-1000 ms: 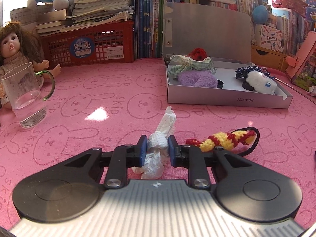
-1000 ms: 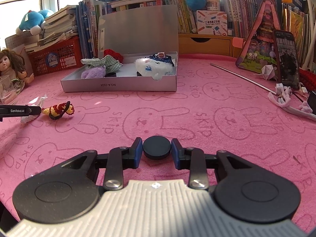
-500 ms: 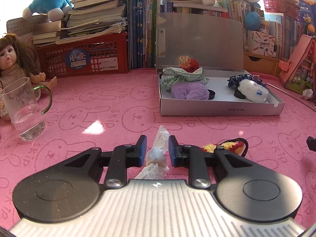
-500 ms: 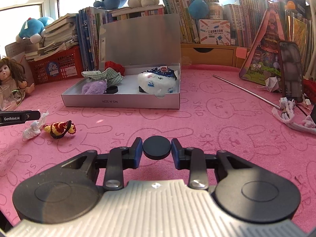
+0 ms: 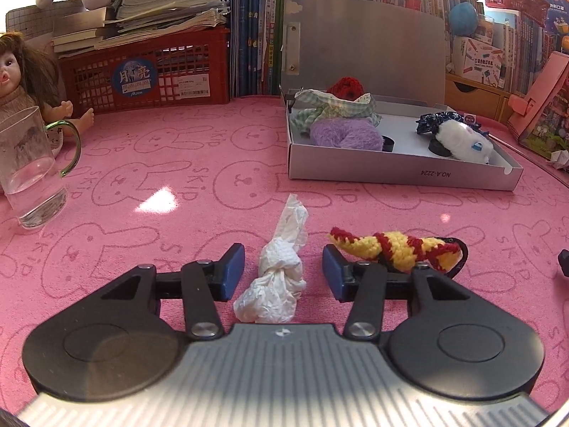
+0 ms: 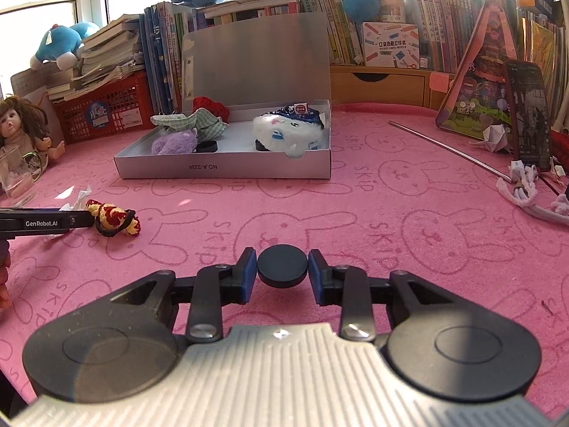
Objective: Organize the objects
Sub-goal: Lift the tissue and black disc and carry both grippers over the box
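White crumpled tissue [image 5: 275, 277] lies on the worktop between your left gripper [image 5: 283, 272]'s wide-open, empty fingers; it could slip free. Your right gripper [image 6: 282, 274] pinches a black disc [image 6: 282, 265] by its rim, short of the grey box [image 6: 227, 170]; squeeze loosely and it drops.

A crumpled white knotted tissue twist [image 5: 275, 277] lies on the pink counter, with a red-and-yellow striped crocheted toy [image 5: 394, 249] just right of it. A flat round black disc [image 6: 282, 265] sits nearer right.
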A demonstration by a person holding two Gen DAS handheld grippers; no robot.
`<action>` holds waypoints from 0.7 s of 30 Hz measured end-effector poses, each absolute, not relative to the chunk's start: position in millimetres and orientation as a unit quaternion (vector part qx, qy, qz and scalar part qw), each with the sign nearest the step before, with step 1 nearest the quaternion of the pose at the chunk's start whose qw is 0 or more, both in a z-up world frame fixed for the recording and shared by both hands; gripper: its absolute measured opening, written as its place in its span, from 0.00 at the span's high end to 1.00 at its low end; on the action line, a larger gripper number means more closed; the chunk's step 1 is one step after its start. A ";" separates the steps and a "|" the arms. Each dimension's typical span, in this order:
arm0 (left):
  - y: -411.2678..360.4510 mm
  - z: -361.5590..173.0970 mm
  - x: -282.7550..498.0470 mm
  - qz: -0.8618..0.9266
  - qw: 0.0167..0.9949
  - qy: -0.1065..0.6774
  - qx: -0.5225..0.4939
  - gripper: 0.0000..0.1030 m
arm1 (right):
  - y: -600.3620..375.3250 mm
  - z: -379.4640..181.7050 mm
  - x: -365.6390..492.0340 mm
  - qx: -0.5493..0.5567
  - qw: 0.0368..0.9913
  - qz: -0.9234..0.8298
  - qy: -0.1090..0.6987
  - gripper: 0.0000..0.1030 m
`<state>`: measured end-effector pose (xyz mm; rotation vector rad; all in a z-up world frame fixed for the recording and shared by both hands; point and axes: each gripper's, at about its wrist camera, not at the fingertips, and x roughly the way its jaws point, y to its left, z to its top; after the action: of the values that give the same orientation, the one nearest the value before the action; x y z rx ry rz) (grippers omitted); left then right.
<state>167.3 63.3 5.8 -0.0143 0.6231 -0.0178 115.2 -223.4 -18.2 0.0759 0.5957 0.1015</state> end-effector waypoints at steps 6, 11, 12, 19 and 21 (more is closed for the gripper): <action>58.4 16.4 158.9 -0.030 0.955 0.293 -0.008 0.71 | -221.9 -15.8 117.2 0.036 0.955 0.054 0.289 0.65; 53.5 27.5 157.1 -0.034 0.958 0.284 -0.010 0.71 | -219.1 -10.4 118.5 0.034 0.957 0.057 0.281 0.65; 52.1 29.7 156.7 -0.036 0.958 0.283 -0.008 0.71 | -218.3 -9.1 118.6 0.033 0.958 0.059 0.279 0.65; 44.0 34.0 159.8 -0.048 0.957 0.286 -0.009 0.71 | -214.1 -1.1 123.4 0.027 0.960 0.066 0.270 0.65; 43.5 35.1 161.9 -0.049 0.956 0.289 -0.016 0.71 | -212.7 1.0 125.2 0.025 0.961 0.068 0.267 0.65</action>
<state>161.9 43.5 35.1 -0.0325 0.5861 -0.0998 125.2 -212.7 1.0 0.0515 0.5420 0.1386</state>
